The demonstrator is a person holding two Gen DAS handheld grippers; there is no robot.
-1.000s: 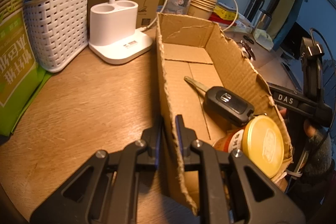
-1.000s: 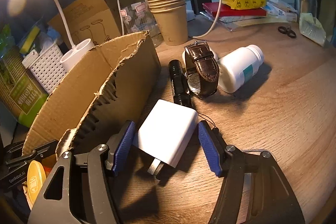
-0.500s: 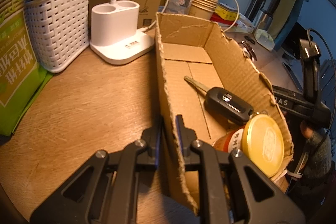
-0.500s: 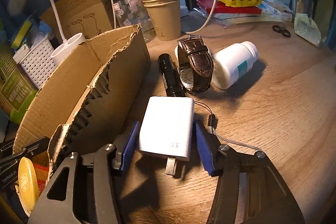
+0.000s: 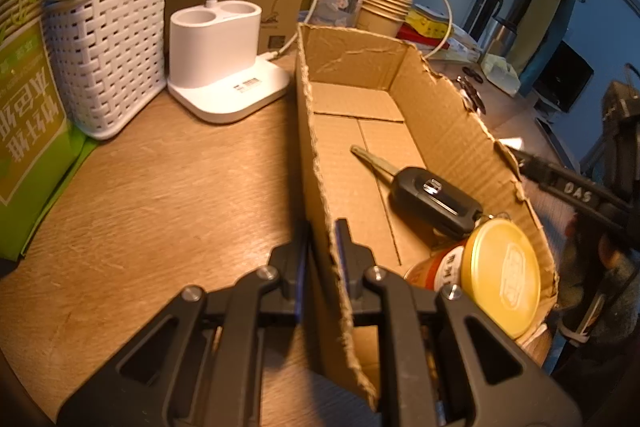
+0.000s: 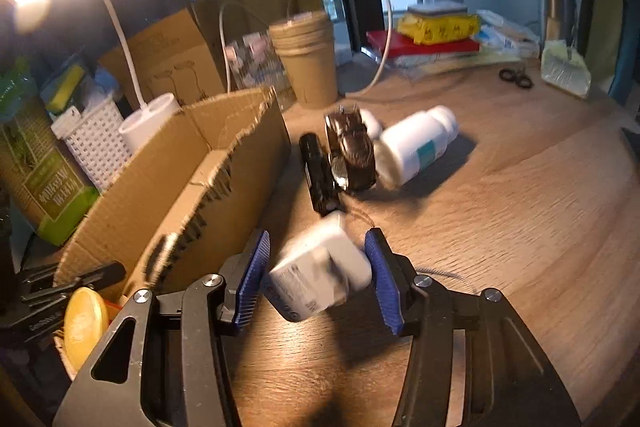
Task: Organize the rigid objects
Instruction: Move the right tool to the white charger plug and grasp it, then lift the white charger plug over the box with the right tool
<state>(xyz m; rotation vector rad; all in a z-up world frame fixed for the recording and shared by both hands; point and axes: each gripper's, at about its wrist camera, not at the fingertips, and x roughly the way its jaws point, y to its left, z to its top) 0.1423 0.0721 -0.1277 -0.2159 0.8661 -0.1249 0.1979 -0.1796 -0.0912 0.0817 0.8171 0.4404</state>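
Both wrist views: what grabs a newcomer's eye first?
Probably the white charger, tilted and blurred between the blue pads of the right claw, whose jaws are closing on it just beside the torn cardboard box. Next, the left claw pinching that box's near wall, with a car key and a yellow-lidded jar lying inside.

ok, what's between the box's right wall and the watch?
Right wrist view: only the black flashlight, lying on the desk alongside the box wall, right beside the watch.
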